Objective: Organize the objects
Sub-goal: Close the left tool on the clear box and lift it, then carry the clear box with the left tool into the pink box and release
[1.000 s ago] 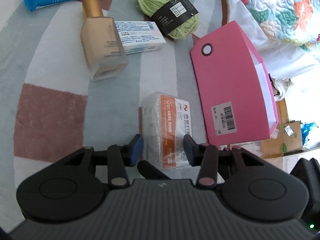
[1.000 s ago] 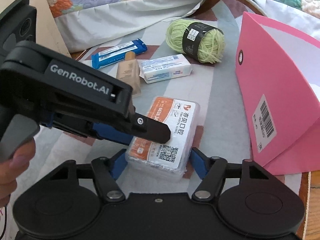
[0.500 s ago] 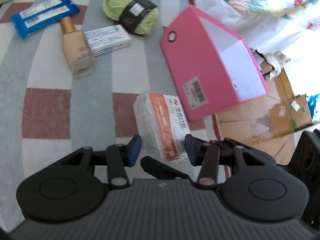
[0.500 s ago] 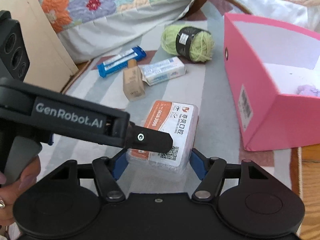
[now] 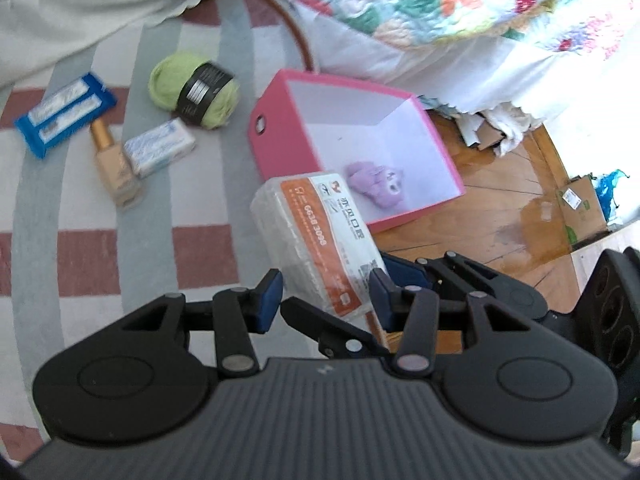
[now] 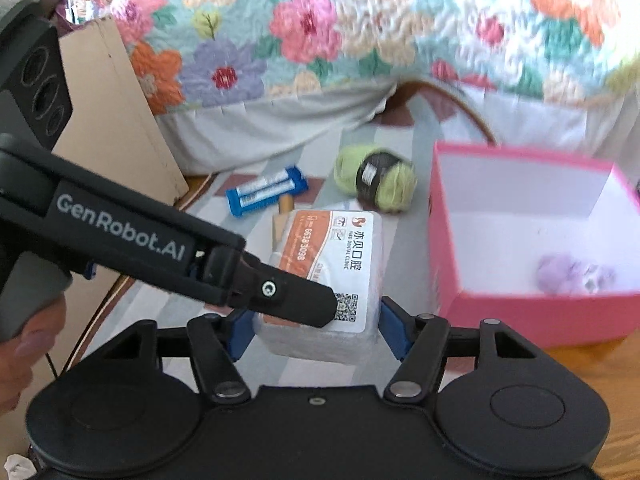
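My right gripper [image 6: 314,334] has the clear packet with the orange-and-white label [image 6: 328,276] between its blue pads, jaws closing on its sides. My left gripper [image 5: 323,294] clamps the same packet [image 5: 316,240] from another side, one finger lying across the label. Packet is lifted, centre frame in both views. Right of it in the right wrist view: pink box [image 6: 520,316], open, a purple toy [image 6: 572,274] inside. Upper left of the left wrist view, on the striped rug [image 5: 80,220]: green yarn ball [image 5: 196,92], blue wrapper [image 5: 64,114], foundation bottle [image 5: 114,166], small white box [image 5: 160,152].
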Demonstrator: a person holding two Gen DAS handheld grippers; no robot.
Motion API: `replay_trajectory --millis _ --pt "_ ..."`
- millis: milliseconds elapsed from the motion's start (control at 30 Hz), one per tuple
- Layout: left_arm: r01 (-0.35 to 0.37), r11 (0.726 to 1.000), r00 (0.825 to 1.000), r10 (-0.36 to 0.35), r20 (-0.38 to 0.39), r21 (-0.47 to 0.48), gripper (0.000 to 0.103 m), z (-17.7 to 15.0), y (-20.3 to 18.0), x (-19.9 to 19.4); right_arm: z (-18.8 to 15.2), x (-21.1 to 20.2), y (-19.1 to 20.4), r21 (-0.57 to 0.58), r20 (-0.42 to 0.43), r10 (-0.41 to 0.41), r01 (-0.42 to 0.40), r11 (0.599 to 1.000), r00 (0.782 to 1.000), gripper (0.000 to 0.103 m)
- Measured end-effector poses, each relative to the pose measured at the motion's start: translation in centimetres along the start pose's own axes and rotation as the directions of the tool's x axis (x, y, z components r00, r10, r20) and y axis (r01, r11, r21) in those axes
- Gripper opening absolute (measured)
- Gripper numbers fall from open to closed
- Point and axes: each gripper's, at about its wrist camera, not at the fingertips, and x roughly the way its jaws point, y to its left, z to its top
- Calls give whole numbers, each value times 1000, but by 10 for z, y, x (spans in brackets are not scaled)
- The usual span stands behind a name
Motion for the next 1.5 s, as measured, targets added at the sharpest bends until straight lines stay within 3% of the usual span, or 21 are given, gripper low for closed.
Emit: replay_trajectory --millis 500,667,967,1300,1500 --pt "-39 990 999 34 43 132 46 74 -100 -20 84 -64 -46 56 10 -31 30 998 999 68" --pt "-17 994 999 13 40 108 46 94 -108 -2 100 -68 -63 45 14 -64 64 997 998 68" --pt "-34 997 999 34 -5 72 46 110 -93 72 102 -19 -110 139 -107 -62 77 987 992 68" --pt "-45 995 994 54 -99 89 46 120 -69 171 68 54 -171 251 -174 -37 80 965 984 67" --pt "-77 989 985 95 -145 124 46 117 -60 206 40 86 -192 294 -169 -7 57 954 986 67"
